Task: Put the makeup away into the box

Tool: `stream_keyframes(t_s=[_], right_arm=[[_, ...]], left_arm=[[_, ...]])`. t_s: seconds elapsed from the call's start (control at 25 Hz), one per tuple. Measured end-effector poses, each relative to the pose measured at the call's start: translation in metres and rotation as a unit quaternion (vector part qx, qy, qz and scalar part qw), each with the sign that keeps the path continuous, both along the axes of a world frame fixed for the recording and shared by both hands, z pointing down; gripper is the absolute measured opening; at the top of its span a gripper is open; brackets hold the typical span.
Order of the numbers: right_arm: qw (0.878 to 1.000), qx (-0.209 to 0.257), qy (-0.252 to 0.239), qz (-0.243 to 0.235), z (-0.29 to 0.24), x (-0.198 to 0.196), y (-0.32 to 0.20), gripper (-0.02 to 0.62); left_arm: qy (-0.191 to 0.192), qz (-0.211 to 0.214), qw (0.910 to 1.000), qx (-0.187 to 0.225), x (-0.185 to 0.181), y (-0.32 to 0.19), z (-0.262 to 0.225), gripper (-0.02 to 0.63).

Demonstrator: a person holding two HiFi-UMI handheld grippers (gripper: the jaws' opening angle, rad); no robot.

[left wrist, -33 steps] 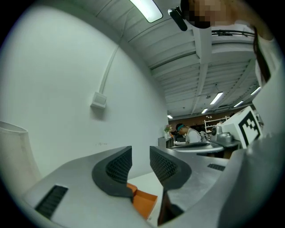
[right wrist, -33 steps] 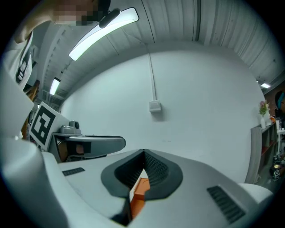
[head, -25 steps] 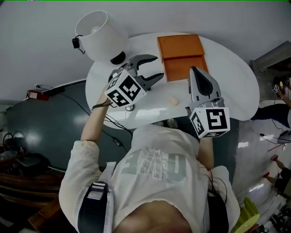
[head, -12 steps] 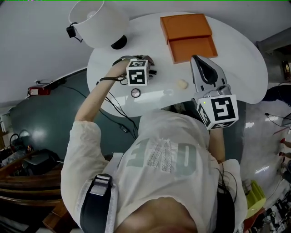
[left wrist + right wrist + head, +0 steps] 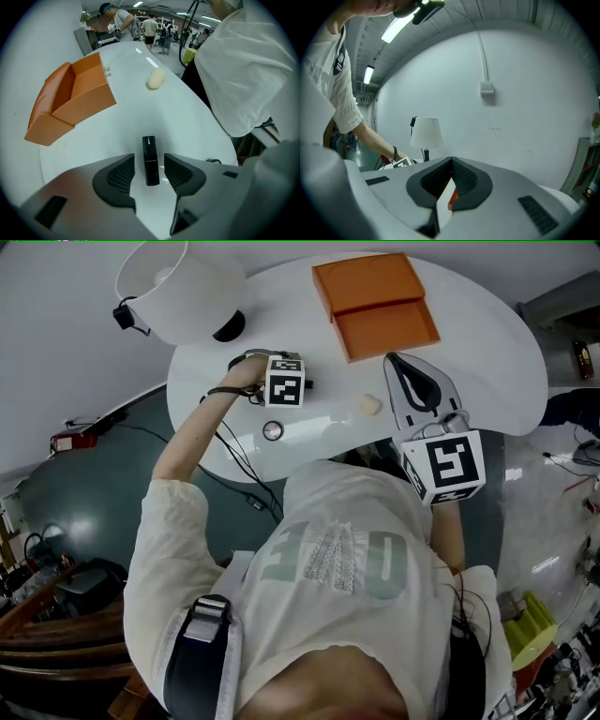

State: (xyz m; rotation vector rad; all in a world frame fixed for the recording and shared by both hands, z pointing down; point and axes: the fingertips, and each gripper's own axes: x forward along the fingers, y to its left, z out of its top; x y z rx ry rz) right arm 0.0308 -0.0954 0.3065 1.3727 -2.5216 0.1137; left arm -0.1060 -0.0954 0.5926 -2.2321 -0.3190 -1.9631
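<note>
Straddling the black tube (image 5: 149,149) with jaws spread, left gripper (image 5: 149,160) readies its pickup; box (image 5: 75,98) at ten o'clock, right gripper (image 5: 451,163) clenched empty.

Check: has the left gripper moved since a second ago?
Yes. Against the lamp, the left gripper sank to the table and turned downward; its open fingers now straddle the black tube.
</note>
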Motion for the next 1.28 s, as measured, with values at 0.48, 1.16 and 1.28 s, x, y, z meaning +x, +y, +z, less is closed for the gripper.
stream_keyframes(t_s=[0.48, 1.16, 1.28], right_arm=[[1.0, -0.005, 0.016, -0.002, 0.007, -0.002, 0.004, 0.005], [0.992, 0.032, -0.095, 0.075, -0.008, 0.037, 0.004, 0.005], [0.992, 0.028, -0.098, 0.072, -0.006, 0.035, 0.002, 0.005]], left_arm=[[0.013, -0.077, 0.9966, -0.027, 0.009, -0.013, -0.007, 0.098], [0.534, -0.423, 0.7298, 0.053, 0.122, -0.024, -0.264, 0.097], [0.52, -0.417, 0.7433, 0.063, 0.124, -0.033, -0.26, 0.097]])
